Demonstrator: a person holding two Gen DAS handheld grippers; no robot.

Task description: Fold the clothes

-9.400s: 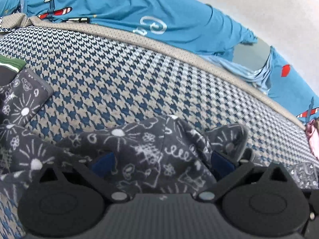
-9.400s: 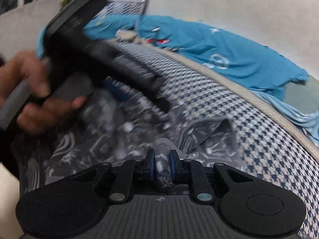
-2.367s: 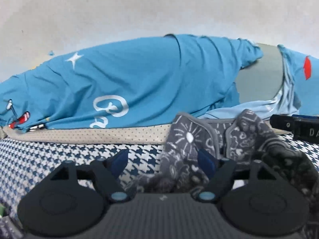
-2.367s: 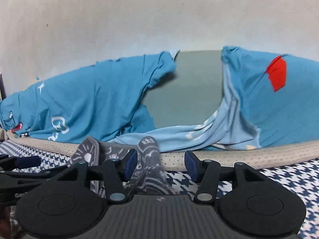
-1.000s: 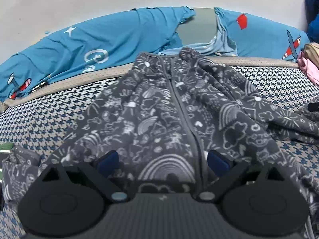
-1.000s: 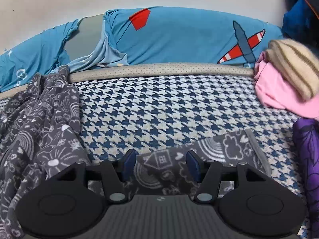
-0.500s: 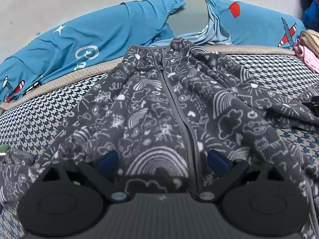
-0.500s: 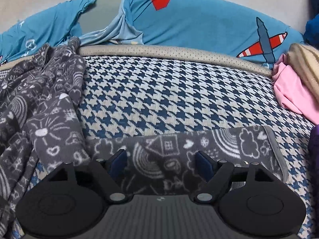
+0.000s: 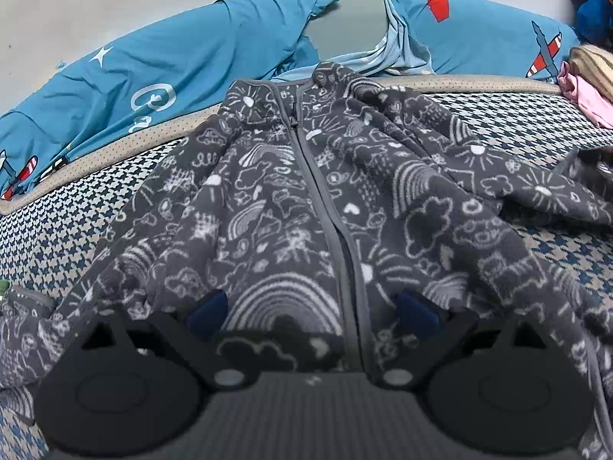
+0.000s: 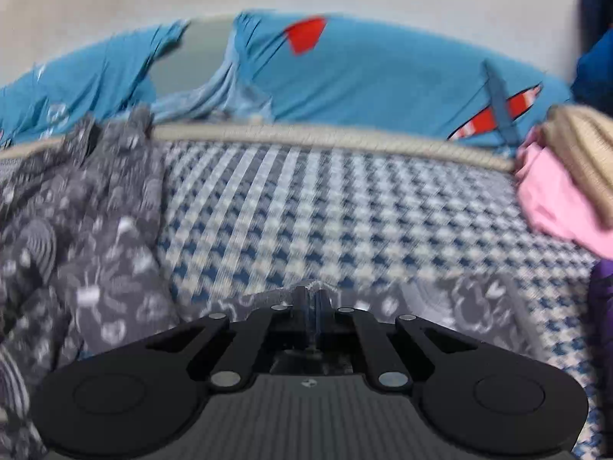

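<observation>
In the left wrist view the grey doodle-print jacket [image 9: 306, 199] lies spread front-up on the houndstooth bed cover [image 9: 57, 230], its zip running from about twelve o'clock down to six, collar toward the blue bedding [image 9: 184, 65] at the far edge. The left gripper [image 9: 310, 314] is spread wide over the jacket's hem, its blue pads [image 9: 208, 308] resting on the cloth without pinching it. At two o'clock sits a pink garment [image 9: 586, 99] under a striped beige one [image 9: 592, 63]. The right wrist view, blurred, shows what the left cannot: the right gripper [image 10: 312, 299] has just snapped together and now pinches the edge of the jacket's sleeve [image 10: 459, 299], which stretches toward four o'clock. The jacket's body bunches at nine o'clock; a purple cloth [image 10: 603, 306] sits at three o'clock.
</observation>
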